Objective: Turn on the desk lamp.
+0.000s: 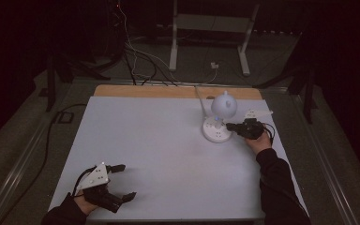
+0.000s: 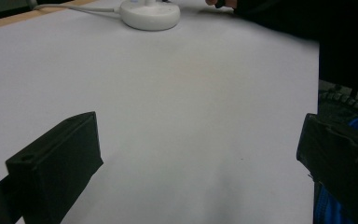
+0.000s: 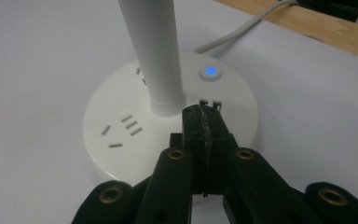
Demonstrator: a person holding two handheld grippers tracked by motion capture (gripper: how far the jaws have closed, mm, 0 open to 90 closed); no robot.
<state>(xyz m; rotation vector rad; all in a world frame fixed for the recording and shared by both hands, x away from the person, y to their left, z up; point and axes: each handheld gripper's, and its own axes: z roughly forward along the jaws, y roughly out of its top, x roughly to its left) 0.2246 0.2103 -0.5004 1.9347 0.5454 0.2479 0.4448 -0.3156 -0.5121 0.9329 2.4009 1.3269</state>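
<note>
Currently, a white lamp (image 1: 219,123) stands on the right half of the tabletop (image 1: 159,150), toward the far edge. Its round base (image 3: 121,135) carries socket slots, two small ports just beside the stem (image 3: 151,51), and a button lit blue (image 3: 209,72). A white cord (image 3: 242,28) leaves the base and runs over the far wooden edge of the tabletop. In the high view the globe-shaped head (image 1: 224,106) sits above the base.

Right tongs (image 3: 204,112): the jaws are pressed together with nothing visible between them. The tips rest over the top of the base, directly in front of the two ports and just beside the foot of the stem. Whether the tips actually touch the base surface cannot be told with certainty; they appear to be in contact or nearly so. In the high view the right hand (image 1: 258,140) holds these tongs at the right side of the base.

Left tongs (image 1: 121,182): the jaws are spread wide and hold nothing. They lie at the near left of the tabletop, well apart from the lamp. In the left gripper view the two black jaws stand at either side of bare white surface, with the base at the far end.
</note>
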